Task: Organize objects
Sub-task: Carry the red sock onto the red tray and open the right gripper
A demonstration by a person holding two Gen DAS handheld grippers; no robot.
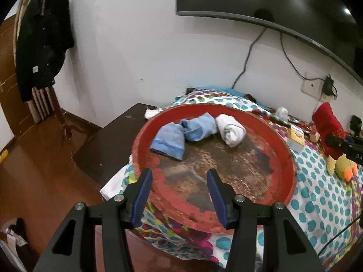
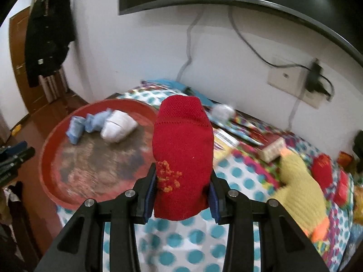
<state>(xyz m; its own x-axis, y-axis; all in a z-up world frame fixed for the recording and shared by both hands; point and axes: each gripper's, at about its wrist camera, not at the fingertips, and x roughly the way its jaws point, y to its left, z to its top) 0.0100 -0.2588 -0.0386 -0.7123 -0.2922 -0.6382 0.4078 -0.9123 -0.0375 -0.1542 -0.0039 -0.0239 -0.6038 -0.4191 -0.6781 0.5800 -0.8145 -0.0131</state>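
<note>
A round red tray (image 1: 288,158) with worn paint lies on the polka-dot cloth. On its far side lie two rolled blue socks (image 1: 169,141) (image 1: 198,127) and a rolled white sock (image 1: 231,130). My left gripper (image 1: 179,176) is open and empty over the tray's near rim. My right gripper (image 2: 182,181) is shut on a red sock (image 2: 182,145) and holds it up above the cloth, right of the tray (image 2: 54,140). The red sock also shows in the left wrist view (image 1: 326,122). A yellow sock with orange trim (image 2: 301,192) lies on the cloth at the right.
Small boxes (image 2: 272,150), red items (image 2: 322,170) and a white ball (image 2: 223,111) lie along the back right of the cloth. A dark wooden table (image 1: 109,140) edge sits left of the tray. A television (image 1: 272,0), cables and a wall socket (image 2: 292,81) are behind.
</note>
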